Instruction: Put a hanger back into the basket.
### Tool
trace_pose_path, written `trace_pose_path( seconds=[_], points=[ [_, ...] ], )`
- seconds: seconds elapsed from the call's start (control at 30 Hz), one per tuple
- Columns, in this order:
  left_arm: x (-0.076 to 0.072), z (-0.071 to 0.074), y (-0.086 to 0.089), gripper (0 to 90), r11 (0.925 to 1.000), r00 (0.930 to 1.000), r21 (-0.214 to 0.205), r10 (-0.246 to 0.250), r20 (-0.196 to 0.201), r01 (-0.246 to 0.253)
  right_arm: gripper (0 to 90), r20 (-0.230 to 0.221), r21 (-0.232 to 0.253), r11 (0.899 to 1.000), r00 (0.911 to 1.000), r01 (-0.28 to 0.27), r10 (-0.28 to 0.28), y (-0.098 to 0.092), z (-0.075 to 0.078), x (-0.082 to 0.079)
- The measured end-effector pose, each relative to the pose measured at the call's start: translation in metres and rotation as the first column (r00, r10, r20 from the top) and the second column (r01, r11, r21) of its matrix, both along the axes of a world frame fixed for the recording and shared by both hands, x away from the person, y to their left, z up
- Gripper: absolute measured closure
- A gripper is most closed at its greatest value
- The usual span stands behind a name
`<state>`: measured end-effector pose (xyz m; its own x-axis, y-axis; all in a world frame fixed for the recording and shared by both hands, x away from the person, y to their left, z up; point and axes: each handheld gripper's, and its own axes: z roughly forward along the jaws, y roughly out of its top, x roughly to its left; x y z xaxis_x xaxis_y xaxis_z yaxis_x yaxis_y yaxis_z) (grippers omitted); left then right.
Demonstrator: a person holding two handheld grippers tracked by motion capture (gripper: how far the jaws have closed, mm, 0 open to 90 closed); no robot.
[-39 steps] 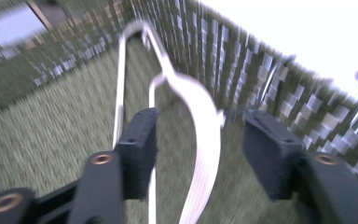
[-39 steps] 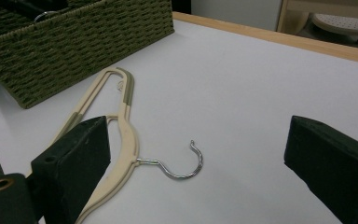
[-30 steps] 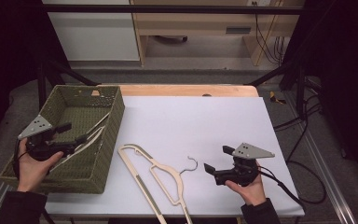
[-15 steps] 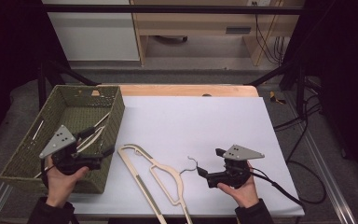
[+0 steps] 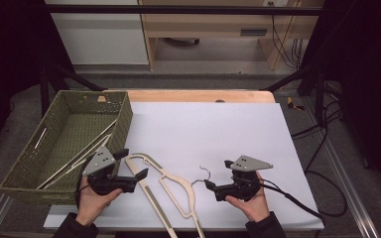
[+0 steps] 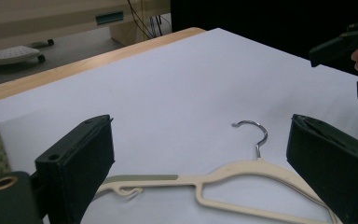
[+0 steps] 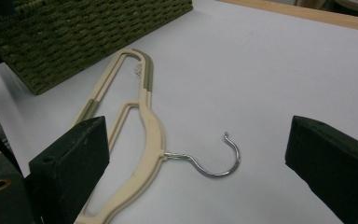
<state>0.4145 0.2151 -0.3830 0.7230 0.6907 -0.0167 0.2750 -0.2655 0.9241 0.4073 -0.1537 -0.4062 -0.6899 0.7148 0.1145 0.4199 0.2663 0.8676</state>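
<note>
A cream hanger (image 5: 164,186) is seen lying flat on the white table (image 5: 218,134), at about six o'clock in the high view, between the two hand-held grippers. Its metal hook (image 5: 203,174) is pointed toward three o'clock, just beside the right gripper (image 5: 209,185), whose jaws are spread wide with nothing between them. The left gripper (image 5: 140,174) is held at the hanger's nine o'clock, over its upper shoulder; its jaws have just been opening and are parted wide, released, with the hanger below them but not pinched. A woven green basket (image 5: 27,161) is set at nine o'clock on the table, and pale hangers (image 5: 82,151) are laid inside it.
</note>
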Motion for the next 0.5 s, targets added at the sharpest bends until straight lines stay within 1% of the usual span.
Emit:
trace_pose_path(
  seconds=[0.03,0.13,0.17,0.23,0.33,0.43,0.5],
  points=[
    [0.001,-0.001,-0.005,7.6,0.9999,0.9999,0.008,-0.012,-0.004,0.012,6.7,0.002,0.001,1.000,1.0000,0.009,-0.009,0.000,0.001,-0.001],
    [0.005,-0.003,-0.022,7.8,0.9991,0.9993,0.021,-0.036,-0.013,0.036,6.9,0.013,0.000,1.000,0.9999,0.007,-0.007,-0.003,0.002,-0.001],
    [0.007,-0.004,-0.028,7.9,0.9987,0.9989,0.030,-0.042,-0.019,0.043,6.9,0.016,0.005,1.000,0.9997,0.017,-0.017,-0.003,0.003,-0.001],
    [0.009,-0.007,-0.041,8.0,0.9968,0.9976,0.048,-0.062,-0.029,0.064,7.0,0.018,0.008,1.000,0.9996,0.021,-0.021,-0.006,0.004,0.000],
    [0.014,-0.013,-0.058,8.7,0.9931,0.9954,0.079,-0.084,-0.047,0.087,7.2,0.025,-0.002,1.000,0.9992,0.030,-0.030,-0.009,0.005,0.000],
    [0.018,-0.019,-0.073,9.6,0.9885,0.9928,0.106,-0.101,-0.064,0.108,7.5,0.027,0.015,0.999,0.9988,0.041,-0.041,-0.013,0.006,0.000],
    [0.020,-0.023,-0.081,10.7,0.9875,0.9914,0.109,-0.106,-0.077,0.114,7.4,0.034,0.012,0.999,0.9985,0.043,-0.044,-0.017,0.008,0.000]
  ],
)
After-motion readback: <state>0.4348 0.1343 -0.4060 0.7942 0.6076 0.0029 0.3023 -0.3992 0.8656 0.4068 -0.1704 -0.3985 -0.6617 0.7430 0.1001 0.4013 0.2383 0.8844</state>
